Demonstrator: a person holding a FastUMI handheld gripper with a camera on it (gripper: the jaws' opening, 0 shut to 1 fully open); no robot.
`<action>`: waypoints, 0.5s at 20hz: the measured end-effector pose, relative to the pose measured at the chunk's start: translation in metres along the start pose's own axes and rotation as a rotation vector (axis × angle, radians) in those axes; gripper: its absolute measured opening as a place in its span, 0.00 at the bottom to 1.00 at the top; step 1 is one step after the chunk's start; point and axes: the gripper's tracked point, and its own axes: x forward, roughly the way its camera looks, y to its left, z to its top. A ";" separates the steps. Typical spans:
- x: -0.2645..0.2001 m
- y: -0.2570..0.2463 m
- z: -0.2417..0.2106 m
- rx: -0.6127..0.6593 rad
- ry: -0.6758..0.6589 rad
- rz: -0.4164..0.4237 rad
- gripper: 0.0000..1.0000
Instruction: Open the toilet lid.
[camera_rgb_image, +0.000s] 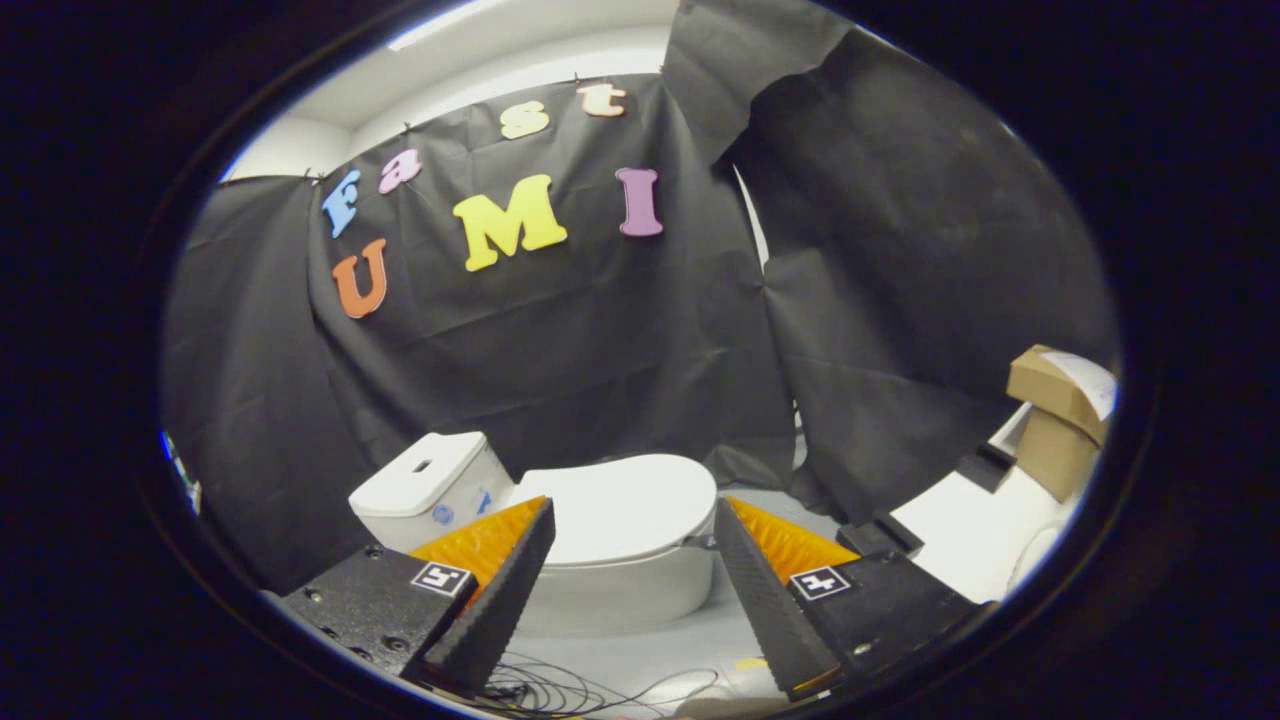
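So the toilet (600, 560) sits low in the middle of the frame, its lid (620, 505) down flat, tank (430, 485) at its left. Cardboard boxes (1060, 415) stack at the right edge, contents hidden. The gripper (632, 525) at the bottom is spread wide, holding nothing, lid showing between its fingers.

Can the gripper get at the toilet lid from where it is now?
Probably yes. The gripper is open, fingers spread either side of the closed toilet lid, which lies just beyond them with nothing between. The cables on the floor sit below the fingers, out of the path.
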 end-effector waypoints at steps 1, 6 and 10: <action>0.013 -0.005 -0.010 0.021 0.053 0.007 1.00; 0.069 -0.033 -0.050 0.139 0.309 0.030 1.00; 0.110 -0.052 -0.073 0.197 0.435 0.017 0.99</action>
